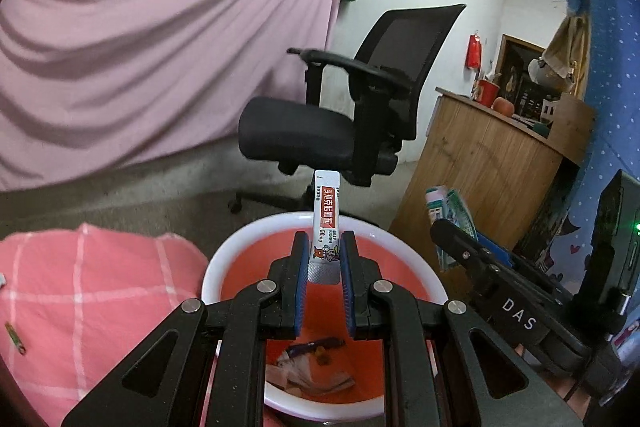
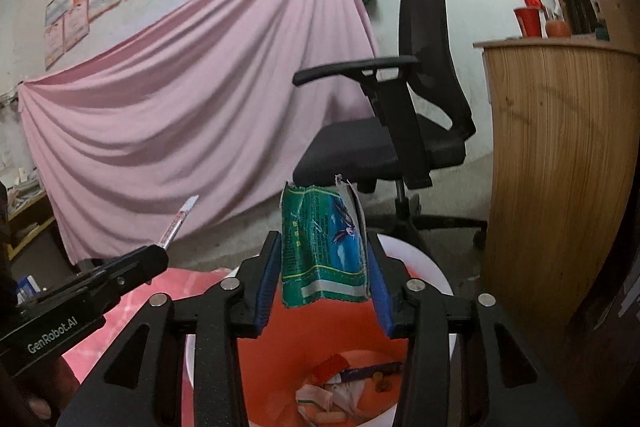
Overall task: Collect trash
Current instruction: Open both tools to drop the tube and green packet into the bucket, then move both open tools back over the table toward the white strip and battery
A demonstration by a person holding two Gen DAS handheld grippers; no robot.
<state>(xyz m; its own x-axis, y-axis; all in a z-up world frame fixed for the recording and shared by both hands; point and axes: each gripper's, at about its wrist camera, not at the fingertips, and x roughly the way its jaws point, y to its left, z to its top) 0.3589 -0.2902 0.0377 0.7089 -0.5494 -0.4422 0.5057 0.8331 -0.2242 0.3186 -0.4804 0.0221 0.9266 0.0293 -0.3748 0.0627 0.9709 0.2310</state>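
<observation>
The white sachet [image 1: 326, 227] carries "50mg" under red-banded Chinese characters. "DAS" is printed on the right gripper [image 1: 516, 309]; "GenRobot.AI" stands on the left gripper [image 2: 52, 335].

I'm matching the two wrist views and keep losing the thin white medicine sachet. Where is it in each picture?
Left wrist: the white sachet stands upright at centre, clamped in the left gripper over the orange bin.
Right wrist: it pokes up at left-centre.
Shared landmark: the black office chair.
</observation>
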